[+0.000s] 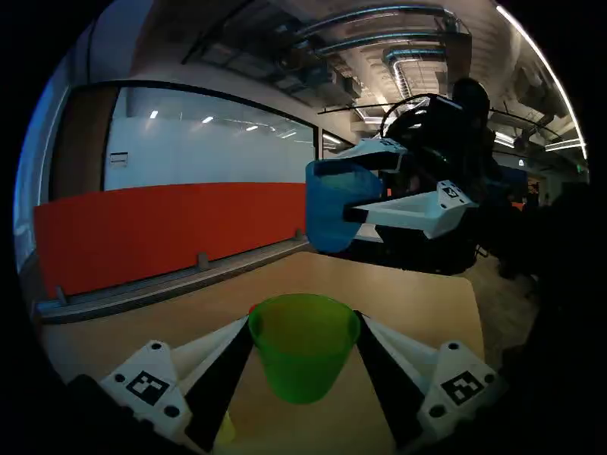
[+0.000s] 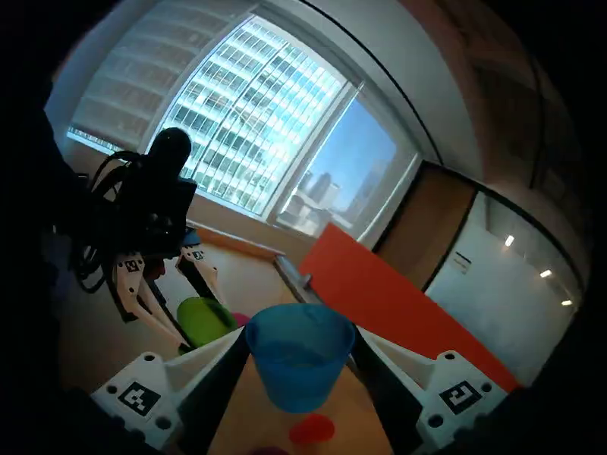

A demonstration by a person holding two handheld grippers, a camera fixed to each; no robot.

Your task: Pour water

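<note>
In the left gripper view a translucent green cup (image 1: pixel 305 345) stands upright between my left gripper's (image 1: pixel 303 350) two fingers, which press on its sides. Above and beyond it the right gripper (image 1: pixel 356 208) holds a blue cup (image 1: pixel 332 205) tipped sideways, mouth to the left. In the right gripper view the blue cup (image 2: pixel 299 364) sits between my right gripper's (image 2: pixel 300 362) fingers, with water visible inside. Farther off there, the left gripper (image 2: pixel 171 303) holds the green cup (image 2: pixel 203 317) lower and to the left.
A wooden table (image 1: pixel 410 303) lies below both cups, its far edge meeting an orange wall panel (image 1: pixel 167 227). A red cup (image 2: pixel 312 429) and a small yellow object (image 1: pixel 224 431) rest on the table. Large windows (image 2: pixel 250 129) stand behind the left gripper.
</note>
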